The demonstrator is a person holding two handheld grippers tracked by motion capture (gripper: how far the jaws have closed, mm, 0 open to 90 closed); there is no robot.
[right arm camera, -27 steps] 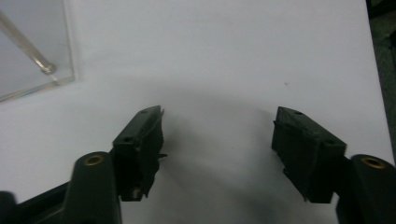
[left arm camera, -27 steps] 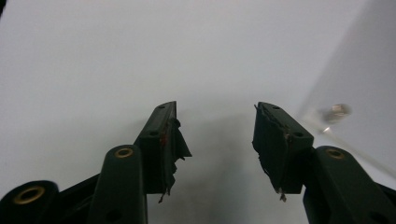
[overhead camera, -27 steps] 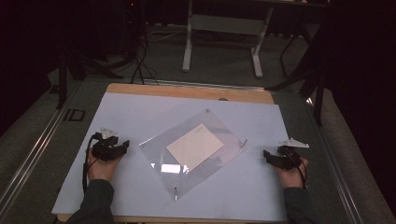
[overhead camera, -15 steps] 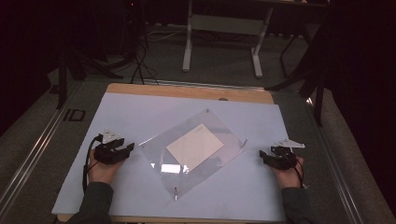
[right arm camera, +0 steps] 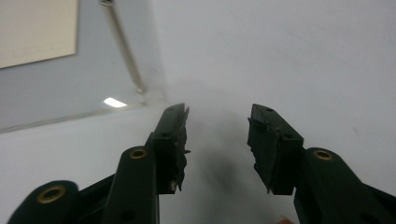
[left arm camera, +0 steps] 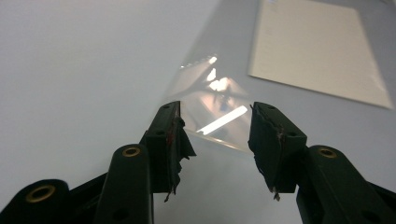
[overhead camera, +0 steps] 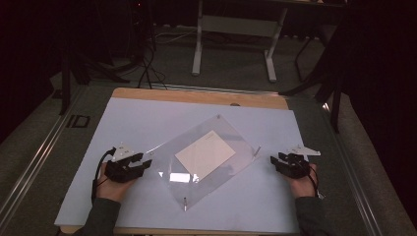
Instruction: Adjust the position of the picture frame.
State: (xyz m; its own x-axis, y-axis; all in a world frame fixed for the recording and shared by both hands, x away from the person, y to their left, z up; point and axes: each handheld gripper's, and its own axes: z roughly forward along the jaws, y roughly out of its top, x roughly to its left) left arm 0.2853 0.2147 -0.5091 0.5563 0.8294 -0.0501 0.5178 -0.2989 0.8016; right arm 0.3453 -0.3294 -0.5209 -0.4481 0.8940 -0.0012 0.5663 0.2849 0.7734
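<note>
A clear plastic sleeve (overhead camera: pixel 222 174) lies cornerwise in the middle of the pale table top (overhead camera: pixel 147 118), with a white sheet of paper (overhead camera: pixel 205 154) inside it. My left gripper (overhead camera: pixel 145 162) rests open on the table at the sleeve's left corner. In the left gripper view that glossy corner (left arm camera: pixel 219 88) lies just ahead of the open left gripper (left arm camera: pixel 215 112), and the paper (left arm camera: pixel 317 51) is farther off. My right gripper (overhead camera: pixel 274 160) stands open a little right of the sleeve's right corner. The right gripper (right arm camera: pixel 217 112) has bare table between its jaws; the sleeve's edge strip (right arm camera: pixel 123 46) is ahead and to the left.
A wooden strip (overhead camera: pixel 196 96) runs along the table's far edge. Beyond it, on the dark floor, are a desk frame (overhead camera: pixel 199 39) and cables (overhead camera: pixel 147 64). Metal rails (overhead camera: pixel 29 162) flank the table. A hand holds each gripper near the front edge.
My left gripper has slid right, up to the sleeve's left corner. My right gripper has edged slightly left toward the right corner. The sleeve and paper have not moved.
</note>
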